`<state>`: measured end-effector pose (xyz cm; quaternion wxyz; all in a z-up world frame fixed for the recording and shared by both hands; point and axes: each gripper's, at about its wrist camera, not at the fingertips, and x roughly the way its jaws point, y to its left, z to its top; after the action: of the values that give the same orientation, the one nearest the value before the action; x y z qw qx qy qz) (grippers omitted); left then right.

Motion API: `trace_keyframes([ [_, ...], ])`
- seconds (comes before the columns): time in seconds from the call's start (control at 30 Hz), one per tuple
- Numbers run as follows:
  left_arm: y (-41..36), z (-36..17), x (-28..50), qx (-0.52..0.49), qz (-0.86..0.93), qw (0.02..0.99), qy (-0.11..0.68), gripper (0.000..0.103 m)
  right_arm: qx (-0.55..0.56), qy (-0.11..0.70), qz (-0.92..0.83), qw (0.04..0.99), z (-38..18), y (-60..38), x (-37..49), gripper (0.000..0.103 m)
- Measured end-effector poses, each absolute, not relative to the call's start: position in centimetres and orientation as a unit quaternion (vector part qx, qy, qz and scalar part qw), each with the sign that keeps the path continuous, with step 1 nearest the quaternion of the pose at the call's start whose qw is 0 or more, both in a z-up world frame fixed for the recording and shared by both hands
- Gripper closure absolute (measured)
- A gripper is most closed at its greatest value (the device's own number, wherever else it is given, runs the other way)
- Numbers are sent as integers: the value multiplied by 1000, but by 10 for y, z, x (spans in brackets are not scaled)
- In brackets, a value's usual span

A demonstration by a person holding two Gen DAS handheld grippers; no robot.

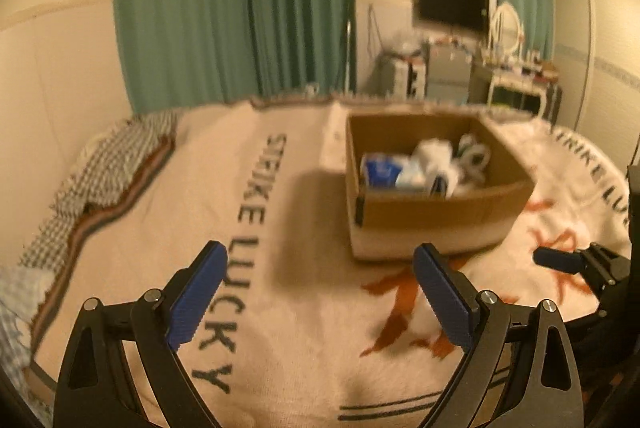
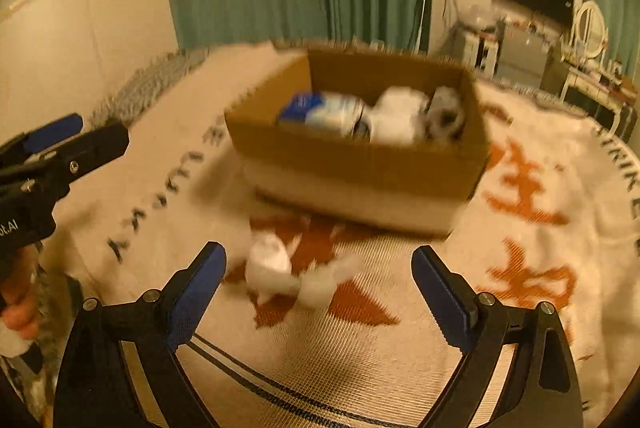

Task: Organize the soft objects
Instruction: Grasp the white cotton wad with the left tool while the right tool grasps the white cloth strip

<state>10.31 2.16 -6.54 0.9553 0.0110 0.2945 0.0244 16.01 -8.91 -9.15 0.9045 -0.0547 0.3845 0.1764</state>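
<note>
A cardboard box (image 1: 436, 208) stands on a cream blanket (image 1: 304, 308) and holds several white and blue soft bundles (image 1: 424, 168). It also shows in the right wrist view (image 2: 360, 164) with the bundles (image 2: 376, 116) inside. A loose white soft item (image 2: 280, 272) lies on the blanket (image 2: 400, 348) in front of the box, between and just beyond my right gripper's fingers. My right gripper (image 2: 318, 264) is open and empty. My left gripper (image 1: 320, 264) is open and empty, hovering over the blanket left of the box. Both views are blurred.
A checked cloth (image 1: 108, 164) lies at the blanket's left edge. Green curtains (image 1: 232, 4) hang behind. A TV (image 1: 454, 4), cabinets and a dressing table (image 1: 516, 80) stand at the far right. The other gripper shows at each view's edge (image 1: 576, 264) (image 2: 60, 152).
</note>
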Motion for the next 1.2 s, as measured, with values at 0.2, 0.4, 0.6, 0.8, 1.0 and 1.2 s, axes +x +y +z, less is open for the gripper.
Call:
trace_keyframes([
  [0.2, 22, -104, 120, 20, 20, 941, 338, 8, -47, 430, 188, 882, -134, -92, 177, 25],
  [0.4, 22, -123, 132, 28, 8, 931, 363, 8, -35, 444, 205, 872, -146, -89, 191, 43],
  [0.6, 16, -129, 137, 36, -4, 927, 373, 8, -20, 444, 204, 872, -148, -98, 191, 67],
  [0.8, 1, -126, 134, 42, -25, 927, 373, 8, 2, 418, 210, 884, -130, -111, 180, 83],
  [1.0, -18, -129, 134, 43, -55, 921, 384, 8, 5, 398, 209, 893, -115, -116, 173, 98],
  [1.2, -35, -145, 151, 49, -69, 910, 407, 21, 16, 391, 199, 899, -112, -129, 172, 98],
])
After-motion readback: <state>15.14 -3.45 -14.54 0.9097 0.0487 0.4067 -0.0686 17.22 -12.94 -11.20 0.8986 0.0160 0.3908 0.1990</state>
